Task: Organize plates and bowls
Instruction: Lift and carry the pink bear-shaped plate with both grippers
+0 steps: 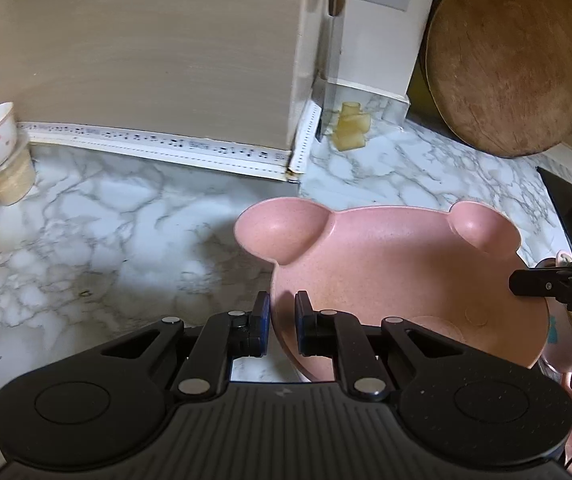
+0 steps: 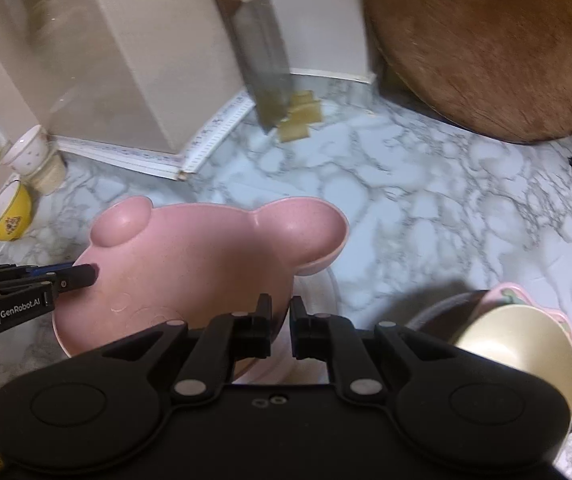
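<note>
Left gripper [image 1: 281, 322] is clamping the near rim of the pink bear-eared plate [image 1: 398, 272]; right gripper [image 2: 281, 326] is pinching the opposite rim, so both are sharing the load and keeping the plate level. Plate is hanging just above the marble counter [image 1: 125, 216], its ears pointing toward the round wooden board [image 1: 510, 60] leaning beyond it. A cream bowl [image 2: 526, 344] is sitting just beside the plate, probably the stacking spot.
</note>
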